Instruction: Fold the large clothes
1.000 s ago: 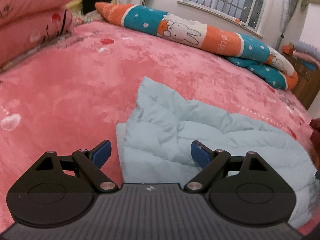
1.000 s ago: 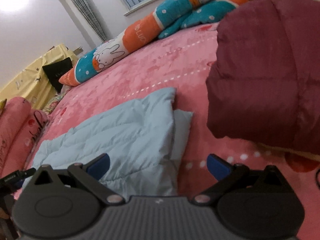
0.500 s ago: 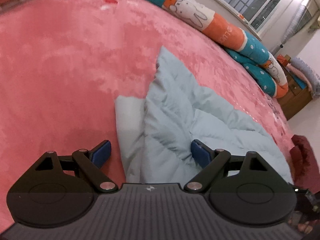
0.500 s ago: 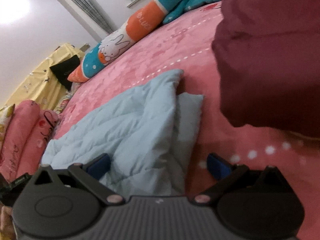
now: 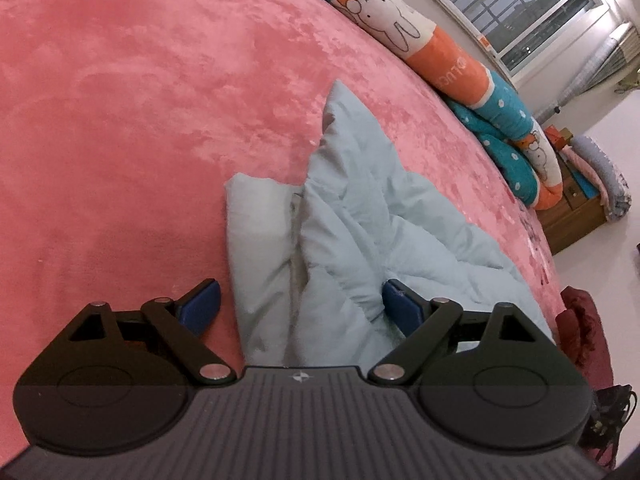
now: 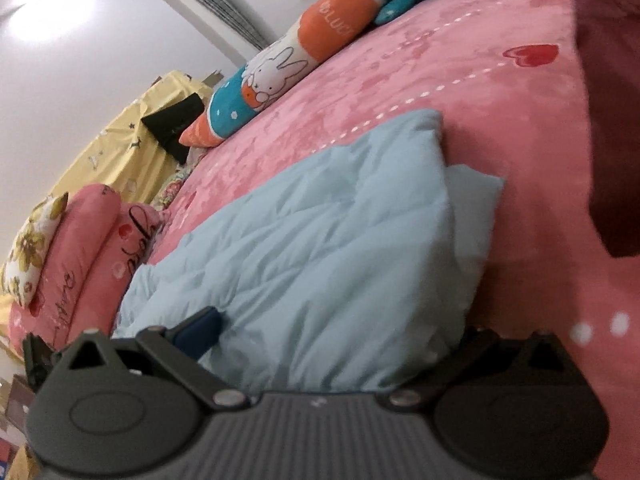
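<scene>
A light blue padded jacket (image 5: 384,224) lies crumpled on the pink bed cover (image 5: 140,128). In the left wrist view my left gripper (image 5: 300,306) is open and low over the jacket's near end, and the cloth lies between its blue fingertips (image 5: 200,304). In the right wrist view the same jacket (image 6: 320,248) fills the middle. My right gripper (image 6: 336,336) is open at its other end. The jacket's edge bulges between the jaws and hides the right fingertip.
A dark maroon garment (image 6: 624,100) lies close on the right of the right gripper, also seen as a maroon garment (image 5: 584,328). A long rabbit-print bolster (image 5: 420,40) runs along the bed's far side. Pink pillows (image 6: 80,248) and a wooden cabinet (image 5: 576,216) flank the bed.
Both grippers have come down and closer to the jacket's two ends. The cloth now sits between each pair of fingers. Both have stayed open.
</scene>
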`<state>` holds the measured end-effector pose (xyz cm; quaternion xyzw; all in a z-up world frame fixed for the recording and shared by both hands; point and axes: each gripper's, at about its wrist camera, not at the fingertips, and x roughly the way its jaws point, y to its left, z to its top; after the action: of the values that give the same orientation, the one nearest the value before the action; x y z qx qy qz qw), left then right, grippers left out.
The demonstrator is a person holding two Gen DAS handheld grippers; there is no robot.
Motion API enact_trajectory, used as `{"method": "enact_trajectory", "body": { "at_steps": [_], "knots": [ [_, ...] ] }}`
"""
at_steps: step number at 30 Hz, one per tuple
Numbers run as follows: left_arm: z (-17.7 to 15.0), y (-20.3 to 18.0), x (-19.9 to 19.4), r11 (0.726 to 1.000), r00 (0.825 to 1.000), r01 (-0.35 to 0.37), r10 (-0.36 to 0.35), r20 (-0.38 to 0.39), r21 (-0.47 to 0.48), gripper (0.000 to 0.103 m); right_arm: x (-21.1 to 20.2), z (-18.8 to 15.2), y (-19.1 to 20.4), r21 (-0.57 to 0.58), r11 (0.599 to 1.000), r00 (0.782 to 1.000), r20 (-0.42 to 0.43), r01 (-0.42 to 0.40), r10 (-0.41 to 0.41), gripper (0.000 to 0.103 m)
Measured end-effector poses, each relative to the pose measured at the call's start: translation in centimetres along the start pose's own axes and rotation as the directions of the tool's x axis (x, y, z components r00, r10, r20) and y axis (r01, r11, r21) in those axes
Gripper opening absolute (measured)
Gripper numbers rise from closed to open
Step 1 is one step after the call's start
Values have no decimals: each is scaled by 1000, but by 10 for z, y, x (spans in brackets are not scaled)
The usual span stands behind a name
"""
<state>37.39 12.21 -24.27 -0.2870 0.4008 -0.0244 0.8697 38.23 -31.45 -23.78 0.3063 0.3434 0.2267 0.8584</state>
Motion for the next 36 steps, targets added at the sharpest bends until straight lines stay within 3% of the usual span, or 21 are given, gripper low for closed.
{"method": "enact_trajectory", "body": {
  "at_steps": [4,8,11,13,16,19,25,30,36],
  "knots": [
    [-4,-11,8,999,999,47,-47,-13,25,103,2,1,2,-6,1000,1000,-8,23,-23,93],
    [-8,-23,13,997,1000,29,-29,-4,68,103,5,1,8,-25,999,999,-9,48,-48,81],
    [-12,-30,15,995,1000,14,-15,16,94,103,6,0,16,-37,997,998,-2,63,-63,64],
    [-15,-36,15,994,999,3,-8,38,113,84,3,0,21,-54,996,997,6,72,-72,52],
    [-17,-43,11,991,998,1,-10,69,135,58,0,0,30,-86,992,995,21,97,-95,43],
    [-21,-53,5,987,994,-16,-1,106,158,41,-7,-1,38,-114,987,993,44,116,-111,33],
    [-28,-77,-10,978,983,-59,21,183,202,27,-22,-2,64,-225,959,983,98,174,-156,20],
    [-31,-104,-29,969,976,-60,6,218,241,24,-46,0,79,-275,937,970,166,216,-175,17],
    [-30,-150,-55,947,965,-23,-63,255,319,24,-90,10,81,-286,923,949,257,258,-185,17]
  ]
}}
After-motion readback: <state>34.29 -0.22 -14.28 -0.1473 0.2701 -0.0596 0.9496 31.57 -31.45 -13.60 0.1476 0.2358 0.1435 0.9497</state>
